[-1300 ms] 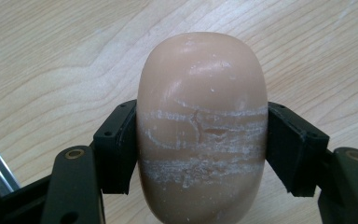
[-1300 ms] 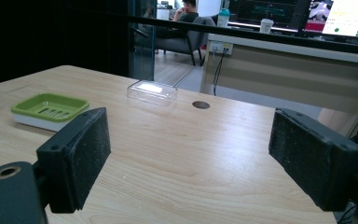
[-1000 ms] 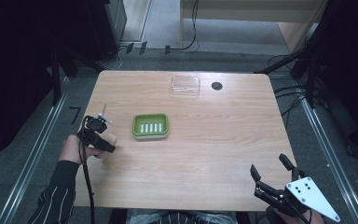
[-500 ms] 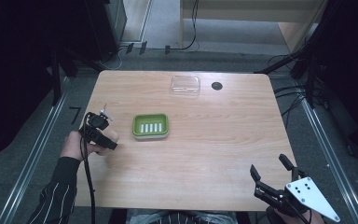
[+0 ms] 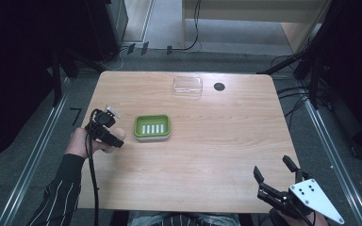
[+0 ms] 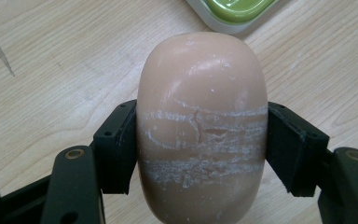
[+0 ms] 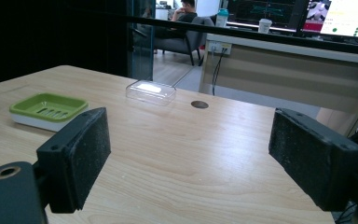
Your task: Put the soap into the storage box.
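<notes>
beside the green soap dish (image 5: 152,127), left hand-held gripper (image 6: 200,140) clamping tan soap (image 6: 201,126), soap's near end cut off, right hand-held gripper (image 7: 200,158) wide open, empty

Left gripper (image 6: 200,140) clamped on something — right gripper (image 7: 191,163) spread wide, empty.

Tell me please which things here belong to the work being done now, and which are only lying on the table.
In use, as it seems:
- left gripper, jaws shut on the bar of soap
- green soap dish, just beside the soap, probably where it goes

Lying about:
- clear plastic lid at the far edge
- right gripper, jaws open, holding nothing, at the near edge
</notes>
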Demonstrator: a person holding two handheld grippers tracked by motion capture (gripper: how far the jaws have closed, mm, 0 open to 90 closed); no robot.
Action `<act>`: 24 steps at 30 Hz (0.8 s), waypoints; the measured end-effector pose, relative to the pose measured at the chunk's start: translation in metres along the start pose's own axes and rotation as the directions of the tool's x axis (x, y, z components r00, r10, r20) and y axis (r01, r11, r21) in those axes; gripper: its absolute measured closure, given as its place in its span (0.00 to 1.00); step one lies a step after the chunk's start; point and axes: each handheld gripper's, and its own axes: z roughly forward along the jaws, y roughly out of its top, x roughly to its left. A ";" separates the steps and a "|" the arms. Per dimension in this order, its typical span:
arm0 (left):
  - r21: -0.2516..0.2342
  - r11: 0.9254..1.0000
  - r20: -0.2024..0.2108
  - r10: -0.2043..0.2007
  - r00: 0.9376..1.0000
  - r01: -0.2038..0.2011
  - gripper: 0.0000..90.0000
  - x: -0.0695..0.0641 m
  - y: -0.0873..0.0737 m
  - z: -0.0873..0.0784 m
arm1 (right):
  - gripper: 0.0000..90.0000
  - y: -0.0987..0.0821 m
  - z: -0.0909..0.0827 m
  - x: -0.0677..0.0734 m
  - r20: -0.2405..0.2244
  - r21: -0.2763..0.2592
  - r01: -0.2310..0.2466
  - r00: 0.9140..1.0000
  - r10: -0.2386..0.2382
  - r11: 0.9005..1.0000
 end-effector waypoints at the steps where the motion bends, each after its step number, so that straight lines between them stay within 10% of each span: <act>1: -0.005 1.000 -0.003 0.003 1.000 -0.003 0.37 -0.001 0.002 -0.001 | 0.15 0.000 0.000 0.000 0.001 0.001 0.002 1.000 -0.002 1.000; 24: -0.009 0.995 0.019 0.101 0.995 -0.101 0.38 -0.009 0.030 0.001 | 0.15 0.000 0.000 0.000 0.000 0.000 0.001 1.000 -0.001 1.000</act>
